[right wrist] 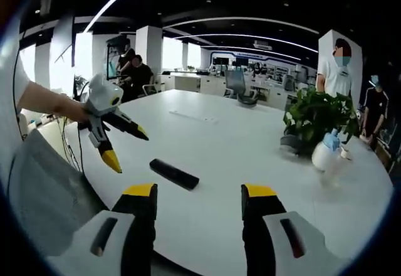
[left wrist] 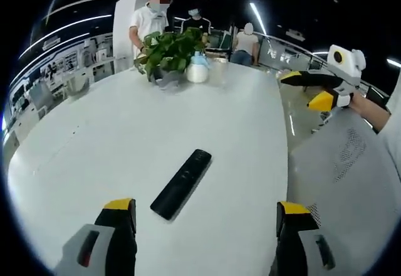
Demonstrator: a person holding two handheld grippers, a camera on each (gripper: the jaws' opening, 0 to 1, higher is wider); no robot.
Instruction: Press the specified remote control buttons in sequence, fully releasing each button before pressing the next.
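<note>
A slim black remote control [left wrist: 182, 184] lies flat on the white table [left wrist: 125, 119], just ahead of my left gripper [left wrist: 207, 208], whose yellow-tipped jaws stand wide apart with nothing between them. My right gripper [left wrist: 302, 90] hovers open off the table's right edge, held by a hand. In the right gripper view the remote [right wrist: 174, 173] lies near the table's [right wrist: 238, 144] close edge, a little ahead of my open right gripper [right wrist: 200, 191]. The left gripper [right wrist: 128, 148] hangs open to the remote's left, above the table edge and not touching it.
A potted green plant [left wrist: 169, 50] and a white spray bottle [left wrist: 197, 69] stand at the table's far end, also seen as plant [right wrist: 316, 116] and bottle [right wrist: 326, 150]. A grey chair back [left wrist: 338, 157] sits beside the table. People stand beyond the table.
</note>
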